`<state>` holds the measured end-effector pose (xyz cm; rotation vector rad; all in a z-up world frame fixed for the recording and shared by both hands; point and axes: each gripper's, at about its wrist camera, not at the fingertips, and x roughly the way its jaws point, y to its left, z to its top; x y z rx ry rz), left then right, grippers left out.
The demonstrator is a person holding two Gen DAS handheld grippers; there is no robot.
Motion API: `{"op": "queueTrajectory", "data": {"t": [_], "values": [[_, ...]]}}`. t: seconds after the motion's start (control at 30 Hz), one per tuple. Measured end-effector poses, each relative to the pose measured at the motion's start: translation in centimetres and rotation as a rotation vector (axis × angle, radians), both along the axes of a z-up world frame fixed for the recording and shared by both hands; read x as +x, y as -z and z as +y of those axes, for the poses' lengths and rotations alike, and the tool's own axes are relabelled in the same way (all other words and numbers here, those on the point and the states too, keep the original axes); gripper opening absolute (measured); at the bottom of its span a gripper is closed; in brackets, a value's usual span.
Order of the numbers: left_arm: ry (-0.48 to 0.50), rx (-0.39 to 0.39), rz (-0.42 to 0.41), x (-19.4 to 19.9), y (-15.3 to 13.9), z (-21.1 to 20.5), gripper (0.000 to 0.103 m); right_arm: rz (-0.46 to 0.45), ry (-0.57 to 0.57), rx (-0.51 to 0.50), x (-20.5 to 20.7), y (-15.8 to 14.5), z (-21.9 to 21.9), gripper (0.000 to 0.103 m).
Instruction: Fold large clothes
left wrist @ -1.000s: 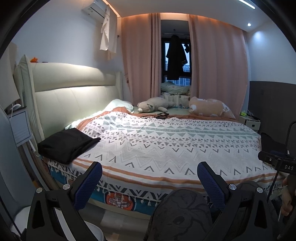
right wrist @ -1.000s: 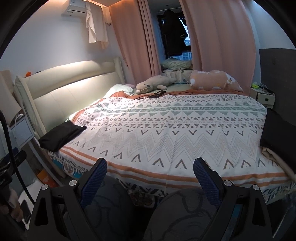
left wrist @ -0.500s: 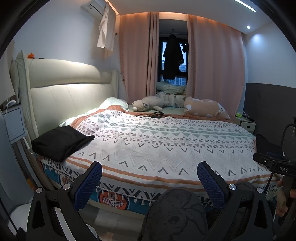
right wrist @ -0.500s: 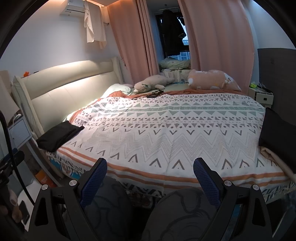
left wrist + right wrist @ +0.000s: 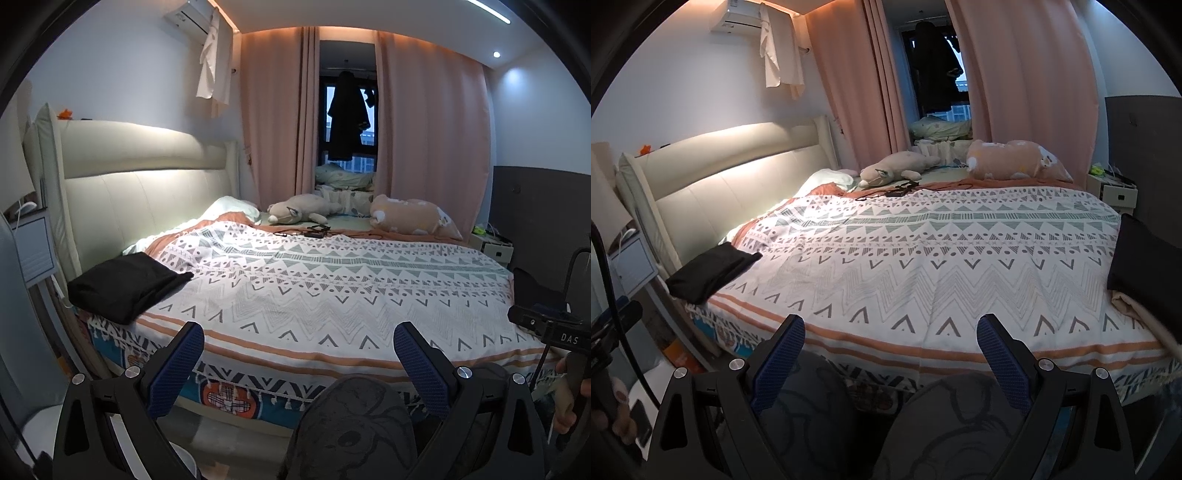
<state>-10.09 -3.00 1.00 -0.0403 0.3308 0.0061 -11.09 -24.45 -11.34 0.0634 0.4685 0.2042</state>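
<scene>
Left wrist view: left gripper [image 5: 297,354] held off the near edge of the bed [image 5: 332,295], blue-padded fingers [image 5: 177,363] spread wide, nothing between them. Folded black garment [image 5: 125,284] lies on the bed's near left corner, close to the cream headboard [image 5: 140,184]. Patterned quilt [image 5: 332,280] covers the mattress. Two plush toys [image 5: 299,210] at the far side, by pink curtains [image 5: 428,129].

Right wrist view: right gripper [image 5: 890,350] also short of the bed edge, fingers [image 5: 1001,362] wide, empty. Second dark garment [image 5: 1145,266] sits at the bed's right edge, over a beige cloth [image 5: 1134,306]. Person's knees in dark printed trousers [image 5: 942,424] below.
</scene>
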Motion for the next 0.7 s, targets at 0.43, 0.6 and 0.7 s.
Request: {"op": "queueTrajectory", "data": {"t": [0.43, 0.6, 0.7], "values": [[0.008, -0.004, -0.011, -0.4, -0.3, 0.25, 0.103, 0.001, 0.013, 0.01, -0.39, -0.13, -0.16, 0.095], [0.008, 0.001, -0.013, -0.31, -0.38, 0.21, 0.103, 0.004, 0.013, 0.012, -0.25, -0.27, -0.4, 0.095], [0.008, 0.004, -0.013, -0.22, -0.39, 0.13, 0.103, 0.003, 0.012, 0.012, -0.17, -0.22, -0.4, 0.095]]}}
